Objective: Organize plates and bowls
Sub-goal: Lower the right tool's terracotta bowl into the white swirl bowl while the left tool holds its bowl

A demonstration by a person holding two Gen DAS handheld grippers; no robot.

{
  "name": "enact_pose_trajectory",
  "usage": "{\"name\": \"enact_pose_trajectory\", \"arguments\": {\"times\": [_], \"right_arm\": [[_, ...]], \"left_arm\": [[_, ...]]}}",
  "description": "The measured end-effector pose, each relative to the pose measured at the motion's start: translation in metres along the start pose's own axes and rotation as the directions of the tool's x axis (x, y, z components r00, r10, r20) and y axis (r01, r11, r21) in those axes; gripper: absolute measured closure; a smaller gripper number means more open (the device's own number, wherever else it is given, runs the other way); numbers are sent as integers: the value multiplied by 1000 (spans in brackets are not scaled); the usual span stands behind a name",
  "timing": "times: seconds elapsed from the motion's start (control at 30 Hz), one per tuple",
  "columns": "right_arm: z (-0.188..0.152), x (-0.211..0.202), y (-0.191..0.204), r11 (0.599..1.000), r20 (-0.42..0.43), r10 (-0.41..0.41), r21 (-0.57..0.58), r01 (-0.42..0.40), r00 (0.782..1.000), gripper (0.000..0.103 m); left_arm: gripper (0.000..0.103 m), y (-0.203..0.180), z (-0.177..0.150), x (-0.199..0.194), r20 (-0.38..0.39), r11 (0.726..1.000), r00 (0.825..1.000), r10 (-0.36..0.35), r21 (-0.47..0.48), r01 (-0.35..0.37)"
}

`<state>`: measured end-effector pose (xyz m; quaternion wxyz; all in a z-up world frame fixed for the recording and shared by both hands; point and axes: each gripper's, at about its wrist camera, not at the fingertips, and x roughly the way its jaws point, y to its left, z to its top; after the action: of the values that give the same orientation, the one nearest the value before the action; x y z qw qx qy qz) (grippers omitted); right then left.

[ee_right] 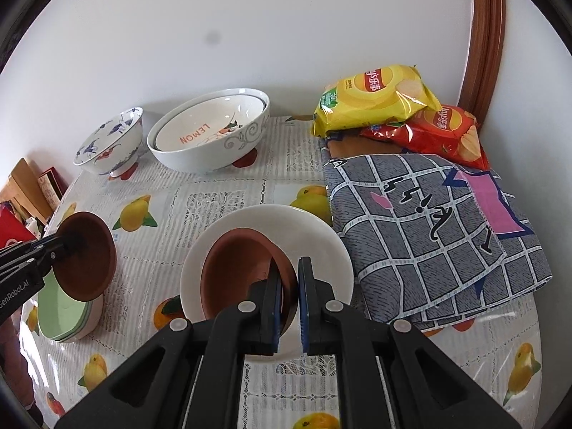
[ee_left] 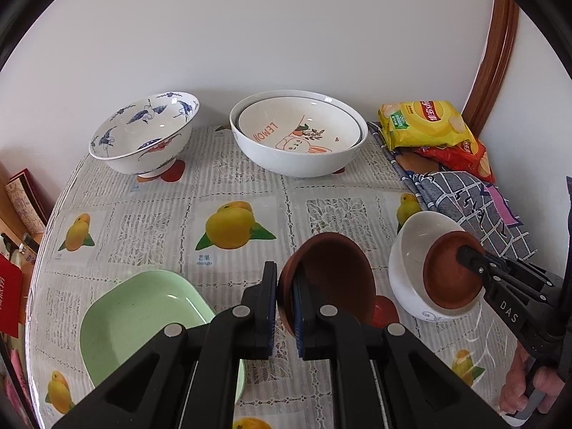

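My left gripper is shut on the rim of a brown bowl, held tilted above the table beside a green dish. In the right wrist view that brown bowl hangs over the green dish. My right gripper is shut on the rim of a second brown bowl, which sits tilted inside a small white bowl. The left wrist view shows this pair too: the second brown bowl in the white bowl, with the right gripper on it.
At the back stand a blue-patterned bowl and a large white bowl with a LEMON bowl nested inside. Chip bags and a folded checked cloth lie on the right. The round table's edge curves on the left.
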<state>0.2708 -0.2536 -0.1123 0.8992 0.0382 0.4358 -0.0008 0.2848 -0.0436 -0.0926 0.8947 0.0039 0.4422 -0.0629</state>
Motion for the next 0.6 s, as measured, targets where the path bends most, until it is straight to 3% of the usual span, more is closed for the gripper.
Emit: {"name": "enact_pose_trajectory", "arguments": {"times": [0.6], "right_arm": [[-4,41,9,997,-66,-43,-61,39,997,95]], "left_arm": [[94,-4,5,19,-19,1000,1000,-16,-2,16]]}}
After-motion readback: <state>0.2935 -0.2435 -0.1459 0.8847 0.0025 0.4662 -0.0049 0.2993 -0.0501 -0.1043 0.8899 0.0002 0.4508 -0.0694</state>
